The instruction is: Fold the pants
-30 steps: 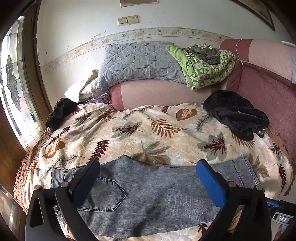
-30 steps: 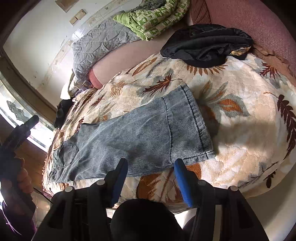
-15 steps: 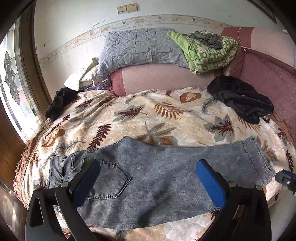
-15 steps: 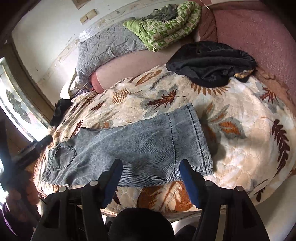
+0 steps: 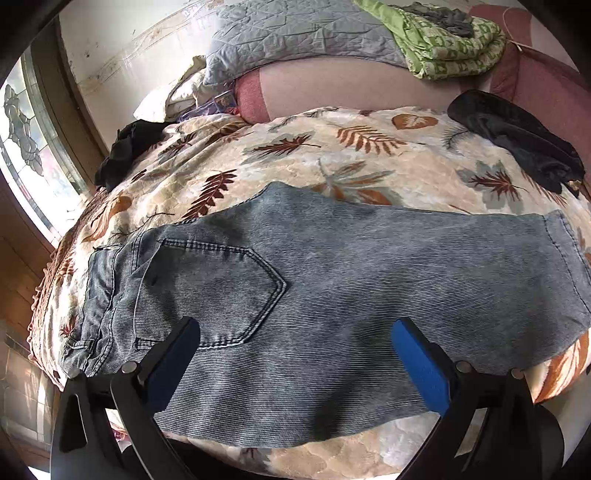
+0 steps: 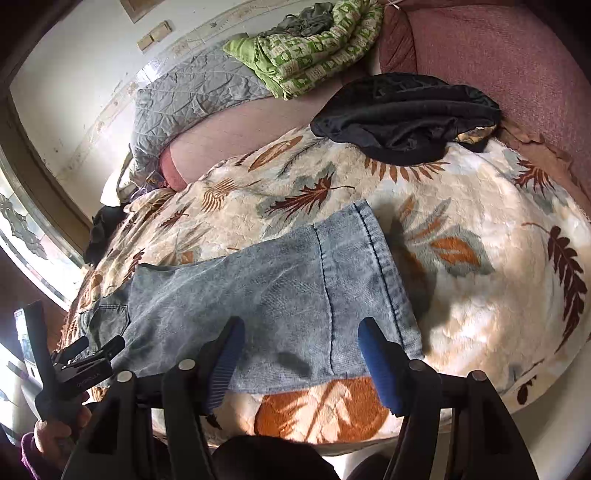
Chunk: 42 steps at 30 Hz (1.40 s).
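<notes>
— Where are the pants (image 5: pixel 332 295)?
— Flat on my leaf-print blanket (image 5: pixel 369 155), waistband left, hem right.
— Tongs?
— My left tongs (image 5: pixel 295 354) gape wide over the seat, gripping nothing; right tongs (image 6: pixel 301 358) spread empty above the hem.

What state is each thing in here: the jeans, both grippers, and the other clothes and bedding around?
Jeans: folded lengthwise, flat on the blanket, back pocket up.
Left gripper: open, over the jeans' near edge, holding nothing.
Right gripper: open, over the hem end, holding nothing.
Leaf blanket: spread out.
Black garment: crumpled at the far right.
Green quilt: folded, lying on the backrest.
Grey quilt: draped over the backrest.
</notes>
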{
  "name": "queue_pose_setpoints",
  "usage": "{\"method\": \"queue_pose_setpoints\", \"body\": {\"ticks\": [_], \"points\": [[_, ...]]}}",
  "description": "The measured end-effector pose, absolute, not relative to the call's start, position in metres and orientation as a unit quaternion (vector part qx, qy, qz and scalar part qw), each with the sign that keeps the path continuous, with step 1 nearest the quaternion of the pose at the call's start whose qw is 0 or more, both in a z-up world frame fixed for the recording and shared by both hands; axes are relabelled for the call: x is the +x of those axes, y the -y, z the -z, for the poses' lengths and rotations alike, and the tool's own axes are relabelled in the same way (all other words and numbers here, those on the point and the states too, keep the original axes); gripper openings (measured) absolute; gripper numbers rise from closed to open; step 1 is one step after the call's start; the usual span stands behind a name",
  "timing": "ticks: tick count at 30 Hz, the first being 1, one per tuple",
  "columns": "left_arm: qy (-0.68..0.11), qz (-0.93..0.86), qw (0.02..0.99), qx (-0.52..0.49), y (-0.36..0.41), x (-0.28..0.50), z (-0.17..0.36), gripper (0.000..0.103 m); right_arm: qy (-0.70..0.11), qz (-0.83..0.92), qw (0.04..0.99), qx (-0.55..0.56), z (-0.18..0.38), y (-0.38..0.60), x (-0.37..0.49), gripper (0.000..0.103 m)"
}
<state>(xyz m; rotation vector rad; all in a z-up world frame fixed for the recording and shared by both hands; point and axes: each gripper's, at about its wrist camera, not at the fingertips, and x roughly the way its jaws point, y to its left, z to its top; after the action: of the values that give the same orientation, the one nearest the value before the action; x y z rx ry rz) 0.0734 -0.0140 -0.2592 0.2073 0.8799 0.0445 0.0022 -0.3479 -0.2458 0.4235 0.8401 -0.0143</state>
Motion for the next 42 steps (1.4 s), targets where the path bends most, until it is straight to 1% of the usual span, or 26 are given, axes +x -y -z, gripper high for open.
{"method": "queue_pose_setpoints", "body": {"ticks": [3,8,12,15,16,20,23,28,31,38,42], "points": [[-0.43,-0.033,0.896,0.108,0.008,0.081,0.268,0.103,-0.416,0.021,0.884,0.212,0.254,0.35,0.018,0.058],[-0.458,-0.028,0.879,0.131,0.015,0.088,0.291,0.103,-0.441,0.038,0.871,0.213,0.278,0.356,0.024,0.058],[-0.46,-0.03,0.88,0.116,0.013,0.086,0.299,0.103,-0.442,0.037,0.867,0.228,0.292,0.366,0.02,0.052],[-0.469,-0.023,0.878,0.099,0.007,0.087,0.301,0.103,-0.439,0.033,0.871,0.218,0.296,0.363,0.021,0.053],[-0.471,-0.023,0.876,0.098,0.007,0.088,0.301,0.103,-0.436,0.033,0.874,0.211,0.297,0.361,0.021,0.055],[-0.481,-0.023,0.865,0.14,0.018,0.091,0.295,0.103,-0.436,0.036,0.88,0.187,0.292,0.353,0.02,0.055],[-0.469,-0.022,0.867,0.165,0.023,0.084,0.281,0.103,-0.417,0.019,0.879,0.231,0.279,0.361,0.009,0.055],[-0.44,-0.003,0.89,0.118,0.023,0.066,0.239,0.103,-0.385,0.023,0.897,0.215,0.251,0.366,-0.014,0.055],[-0.413,0.014,0.905,0.105,0.03,0.053,0.213,0.103,-0.374,0.025,0.901,0.216,0.241,0.369,-0.025,0.055],[-0.348,0.05,0.931,0.1,0.047,0.022,0.16,0.103,-0.372,0.008,0.902,0.218,0.233,0.369,-0.043,0.055],[-0.325,0.063,0.939,0.096,0.051,0.011,0.142,0.103,-0.375,-0.005,0.898,0.231,0.235,0.368,-0.047,0.055]]}}
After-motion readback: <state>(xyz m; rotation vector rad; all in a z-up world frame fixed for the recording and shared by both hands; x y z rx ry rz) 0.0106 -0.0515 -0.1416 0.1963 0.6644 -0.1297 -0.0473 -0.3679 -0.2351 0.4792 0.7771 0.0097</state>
